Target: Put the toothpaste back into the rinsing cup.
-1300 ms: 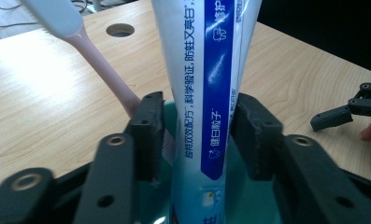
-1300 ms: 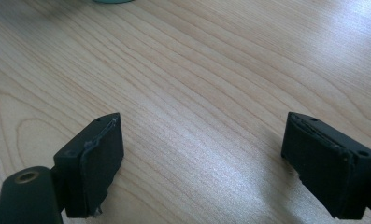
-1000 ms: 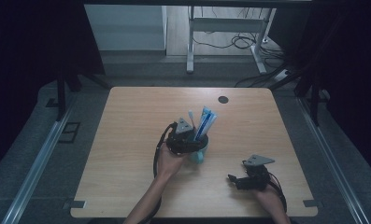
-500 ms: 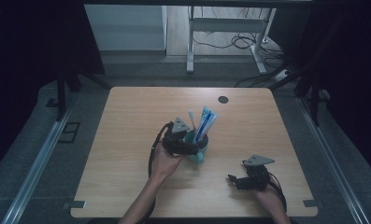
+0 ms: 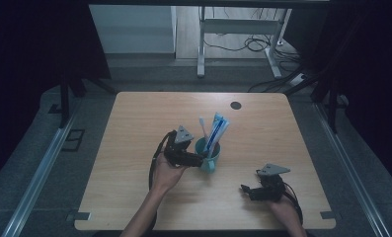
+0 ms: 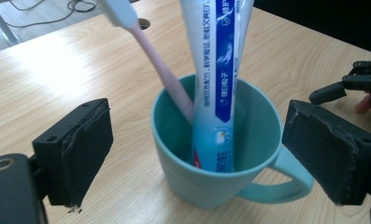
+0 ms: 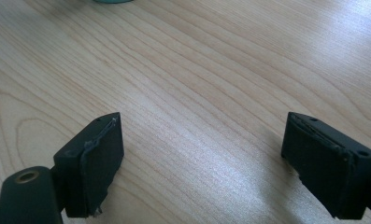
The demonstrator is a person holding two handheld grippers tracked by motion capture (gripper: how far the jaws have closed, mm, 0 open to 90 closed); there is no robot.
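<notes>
Teal mug (image 6: 211, 154) – handle (image 6: 286, 184) beside left tongs' (image 6: 197, 158) pad.

black claws (image 6: 211, 154), grey three-cornered plates

A light wooden worktop (image 5: 134, 123) spreads beneath the fingers, with a round dark cable hole (image 5: 236, 105) near its far edge. Beyond it stands a white metal desk frame (image 5: 201, 44), cables (image 5: 248, 44) looped on the floor. Grey floor rails (image 5: 40, 168) flank both sides.
</notes>
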